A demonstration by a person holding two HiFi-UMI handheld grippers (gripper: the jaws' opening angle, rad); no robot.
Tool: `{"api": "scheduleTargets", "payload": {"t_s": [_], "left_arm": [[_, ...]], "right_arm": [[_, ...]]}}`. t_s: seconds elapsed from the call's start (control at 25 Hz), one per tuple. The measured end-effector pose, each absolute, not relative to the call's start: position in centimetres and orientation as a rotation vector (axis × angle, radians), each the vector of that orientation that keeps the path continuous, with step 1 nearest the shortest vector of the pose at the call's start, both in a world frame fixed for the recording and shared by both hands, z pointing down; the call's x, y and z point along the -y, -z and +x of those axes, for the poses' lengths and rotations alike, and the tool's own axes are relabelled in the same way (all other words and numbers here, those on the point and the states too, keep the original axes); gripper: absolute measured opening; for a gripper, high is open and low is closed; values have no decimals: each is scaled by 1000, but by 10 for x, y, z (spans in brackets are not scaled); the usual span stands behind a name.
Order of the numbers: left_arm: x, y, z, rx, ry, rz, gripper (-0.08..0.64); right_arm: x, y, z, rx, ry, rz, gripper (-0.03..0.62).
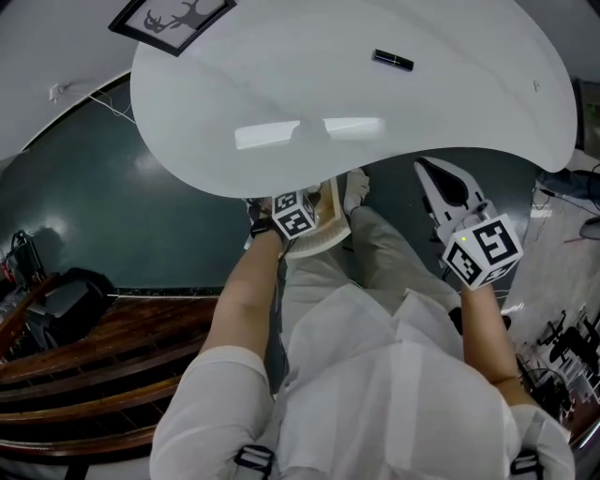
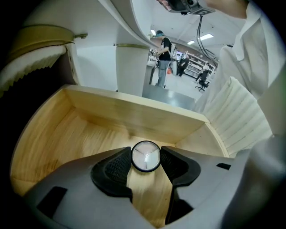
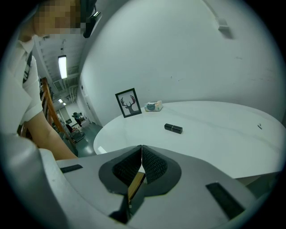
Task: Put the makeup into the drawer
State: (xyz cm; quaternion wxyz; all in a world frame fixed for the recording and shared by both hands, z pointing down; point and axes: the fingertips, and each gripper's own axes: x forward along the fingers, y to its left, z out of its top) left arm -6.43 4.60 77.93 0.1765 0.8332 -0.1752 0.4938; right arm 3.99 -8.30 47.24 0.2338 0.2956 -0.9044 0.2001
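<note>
Glossy white oval table. Pale wooden drawer, open under the table's near edge. My left gripper, pads pinching the compact over the drawer floor. My right gripper, pads pressed together, empty. Small black lipstick tube, near the table's far edge. Round black-rimmed compact. Step: depositing; next I judge: lower, spread pads, then fetch the lipstick.

The lipstick lies on the table, right of the framed picture; the drawer projects beneath the table's near edge.
</note>
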Motion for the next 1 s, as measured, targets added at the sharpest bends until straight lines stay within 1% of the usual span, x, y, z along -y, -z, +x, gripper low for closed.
{"api": "scheduleTargets", "payload": {"t_s": [0.6, 0.64, 0.68, 0.76, 1.0], "left_arm": [[-56, -801, -59, 394, -1431, 2349, 219], [-55, -802, -59, 397, -1427, 2338, 226], [-55, -802, -59, 398, -1422, 2326, 250], [-55, -801, -59, 398, -1418, 2316, 259], [-48, -778, -59, 449, -1385, 2324, 261]], "right_arm": [[76, -480, 28, 2458, -548, 810, 11], [76, -480, 29, 2456, -549, 811, 11], [76, -480, 29, 2455, -551, 813, 11], [76, -480, 30, 2453, -555, 820, 11], [76, -473, 28, 2473, -560, 819, 11]]}}
